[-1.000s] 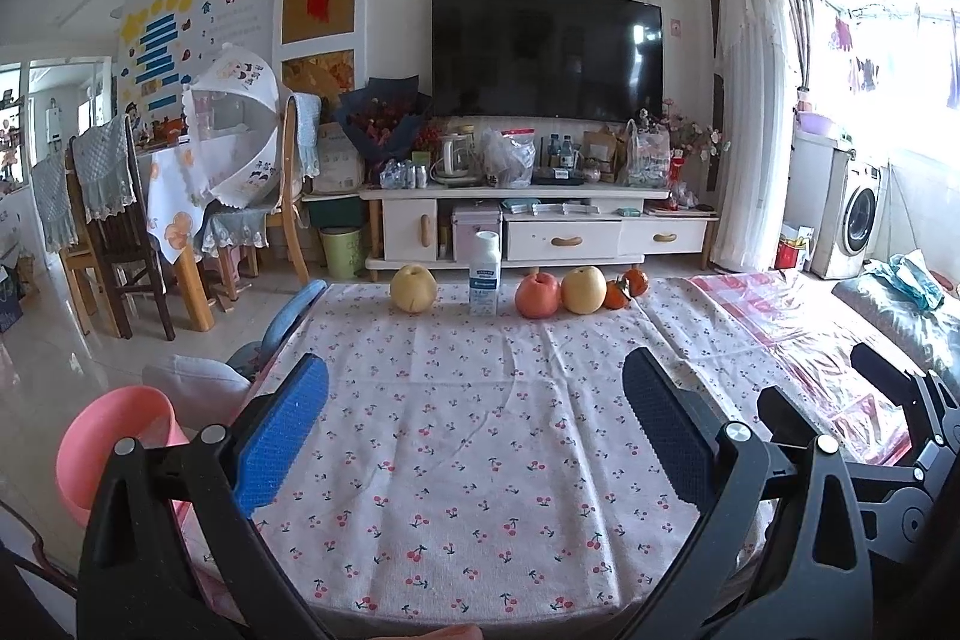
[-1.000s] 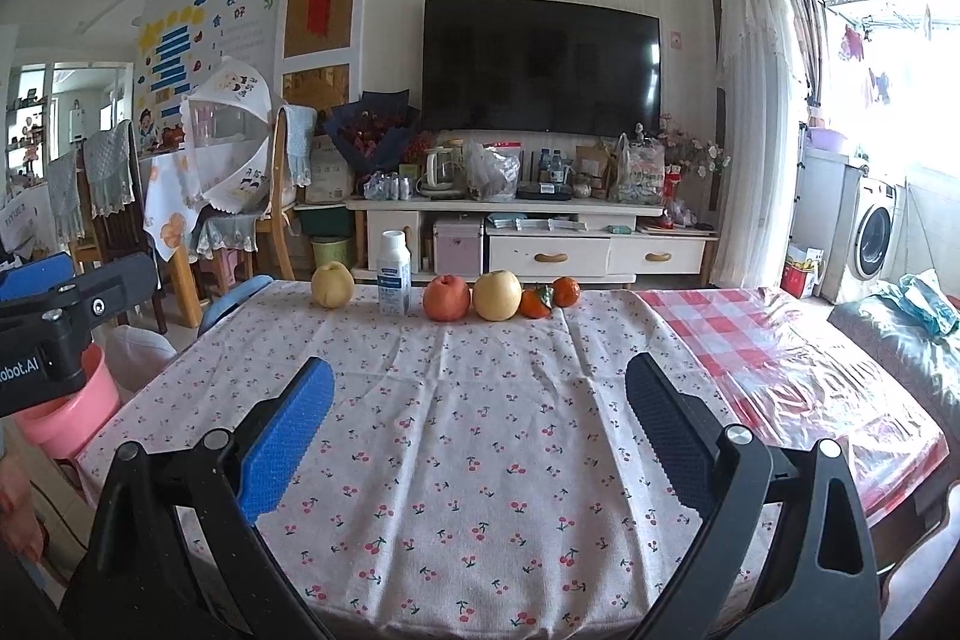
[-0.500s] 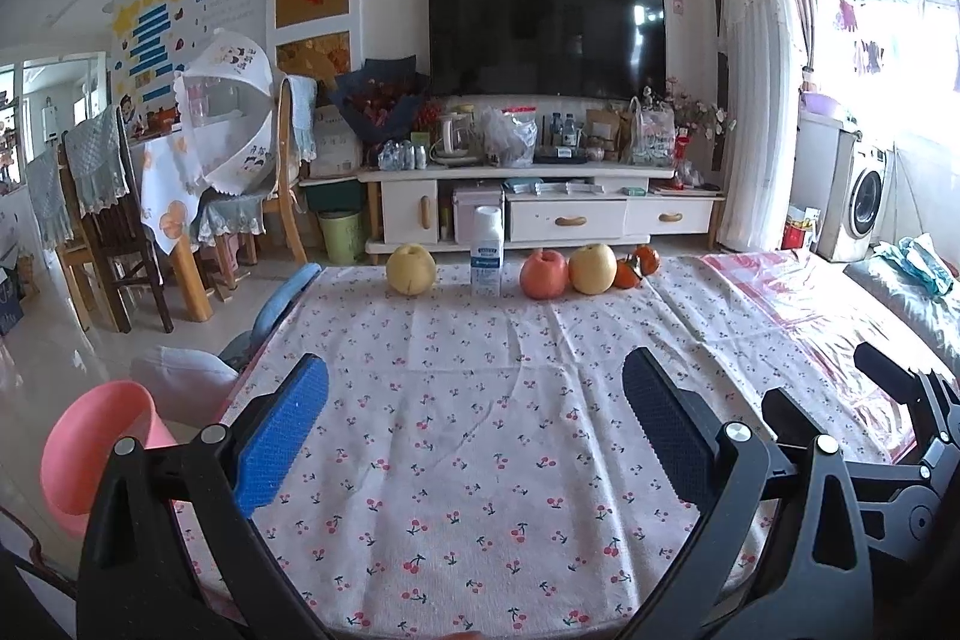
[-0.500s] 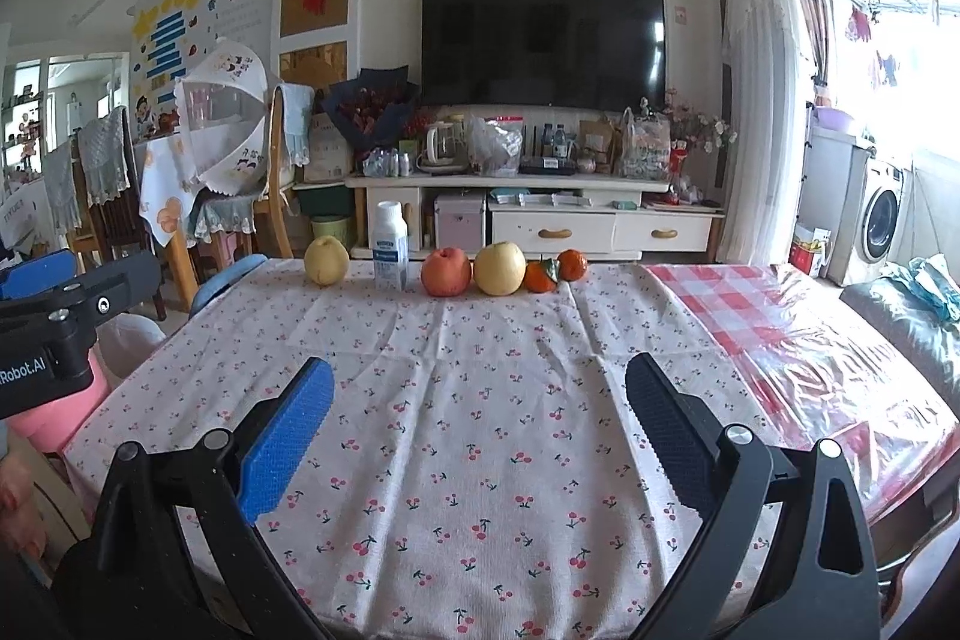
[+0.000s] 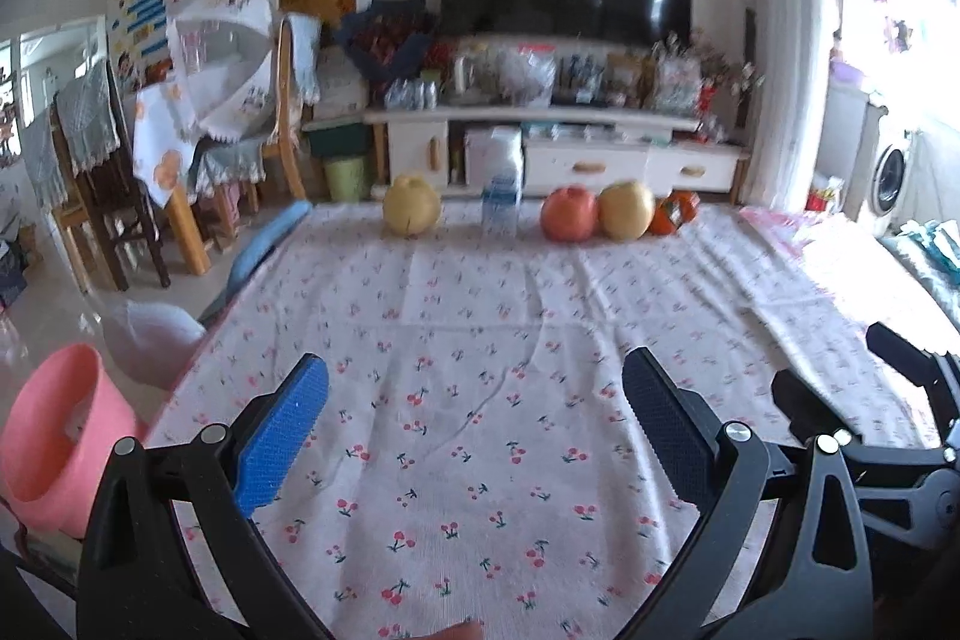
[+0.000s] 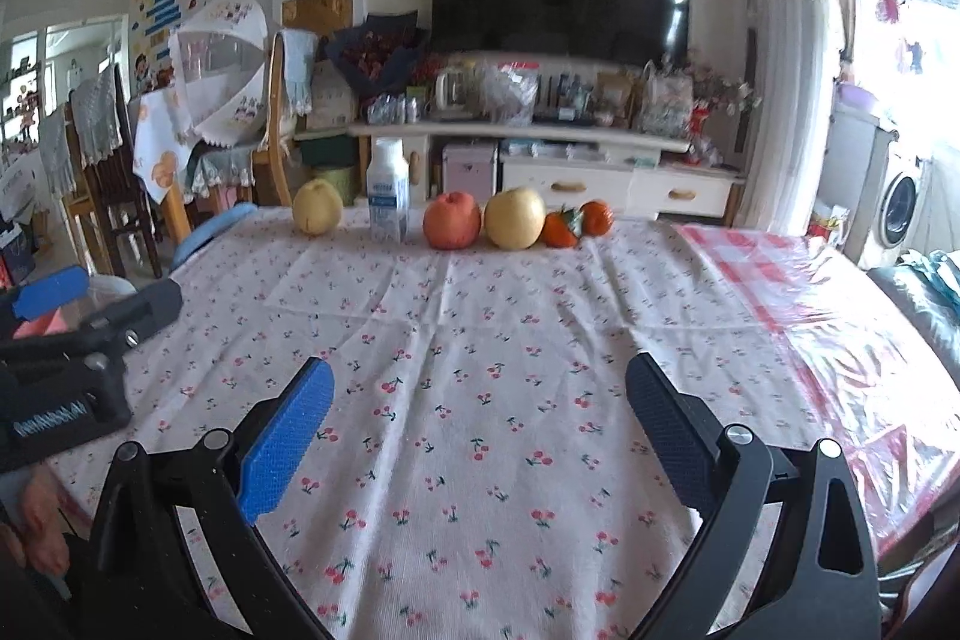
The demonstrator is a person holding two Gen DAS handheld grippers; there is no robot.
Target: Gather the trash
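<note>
Both my left claw (image 5: 474,430) and right claw (image 6: 480,430) gape with nothing in them; the far milk bottle (image 6: 388,196) looks light and stiff, so I'd pinch its middle.

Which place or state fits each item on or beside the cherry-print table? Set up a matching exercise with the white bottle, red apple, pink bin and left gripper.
Items:
1. white bottle
2. red apple
3. pink bin
4. left gripper

Descriptions:
A. open, holding nothing
B. off the table's left edge
C. upright between two fruits
D. touching a yellow pear's left side

Pairs: 1-C, 2-D, 3-B, 4-A
</note>
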